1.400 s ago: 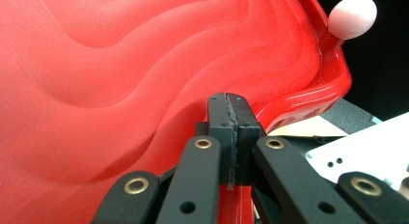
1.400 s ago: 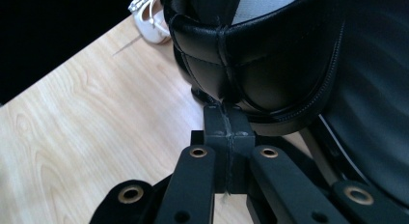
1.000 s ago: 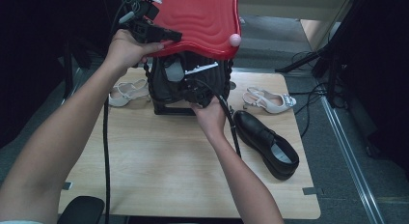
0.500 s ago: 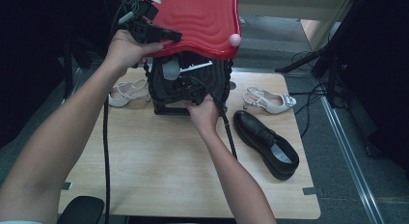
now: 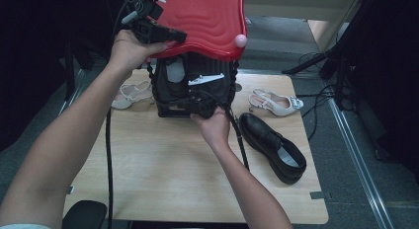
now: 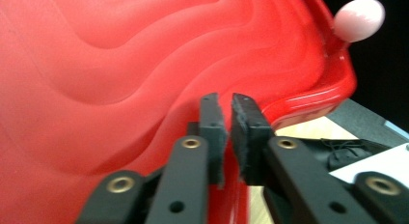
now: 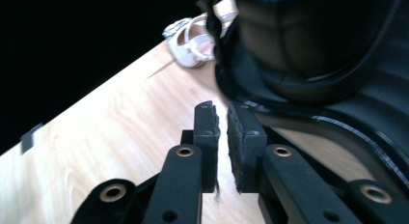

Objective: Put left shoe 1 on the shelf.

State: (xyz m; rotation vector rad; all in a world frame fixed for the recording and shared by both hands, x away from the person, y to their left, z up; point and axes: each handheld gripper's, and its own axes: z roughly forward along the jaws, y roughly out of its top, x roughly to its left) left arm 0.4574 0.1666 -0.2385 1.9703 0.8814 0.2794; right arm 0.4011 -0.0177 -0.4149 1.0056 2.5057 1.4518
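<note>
My left gripper (image 6: pixel 226 132) has its jaws pressed nearly together on the thin edge of the red lid (image 6: pixel 120 79), which I am holding lifted and tilted above the case; in the high view the same left gripper (image 5: pixel 153 31) sits at the lid's near-left rim. The lid looks like a moulded hard shell with wavy ridges: stiff, glossy and probably slick, so I judge the rim the only sensible place to pinch, and a pinch near one corner leaves the rest free to swing. A pale pink knob (image 6: pixel 359 19) sits at its far corner.

My right gripper (image 7: pixel 223 137) shows only a narrow slit between its pads, and I cannot tell whether anything is caught in it. It sits low at the front of the black case (image 7: pixel 318 50), just above the bench (image 7: pixel 120 137). From above, the right gripper (image 5: pixel 200 106) is at the case's lower front edge, with my hand (image 5: pixel 215 128) behind it.

The black case (image 5: pixel 192 88) stands upright toward the back of the bench (image 5: pixel 163 179), open under the lid. Its sides look padded and somewhat soft, so I expect them to give; the firmer bottom frame seems the better purchase for steadying it.

A white sandal (image 5: pixel 129 95) lies left of the case, another white sandal (image 5: pixel 275 101) to the right, and a black shoe (image 5: pixel 274 147) nearer me.
</note>
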